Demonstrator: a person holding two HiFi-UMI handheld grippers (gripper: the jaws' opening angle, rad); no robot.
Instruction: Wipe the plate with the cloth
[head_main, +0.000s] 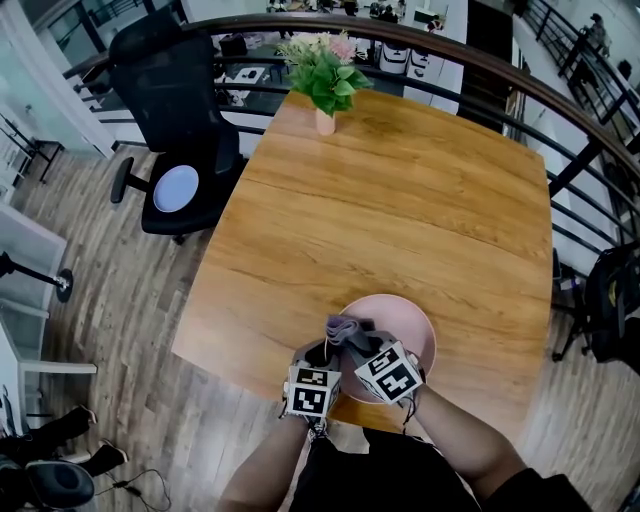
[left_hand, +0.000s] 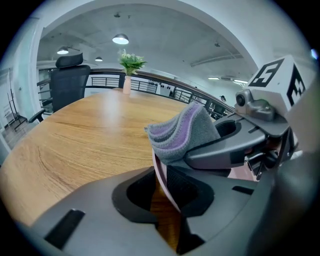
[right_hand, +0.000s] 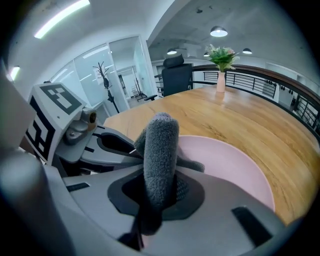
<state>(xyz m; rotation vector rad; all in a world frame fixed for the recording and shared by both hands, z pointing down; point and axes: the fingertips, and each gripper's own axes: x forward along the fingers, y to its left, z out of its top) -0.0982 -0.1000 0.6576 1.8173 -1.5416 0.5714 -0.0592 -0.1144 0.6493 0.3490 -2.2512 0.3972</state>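
A pink plate (head_main: 412, 322) sits at the near edge of the wooden table (head_main: 400, 200). My left gripper (head_main: 322, 352) is shut on the plate's near-left rim (left_hand: 161, 172), which stands thin between its pads. My right gripper (head_main: 362, 345) is shut on a folded grey and purple cloth (head_main: 347, 329). The cloth (right_hand: 160, 150) sticks up from those jaws over the plate (right_hand: 232, 165). In the left gripper view the cloth (left_hand: 182, 132) hangs just above the rim, with the right gripper (left_hand: 235, 145) close behind it. The two grippers are side by side, almost touching.
A small vase of flowers (head_main: 324, 85) stands at the table's far edge. A black office chair (head_main: 175, 120) is to the left on the wooden floor. A curved railing (head_main: 560, 110) runs behind the table. The table's near edge lies right under my hands.
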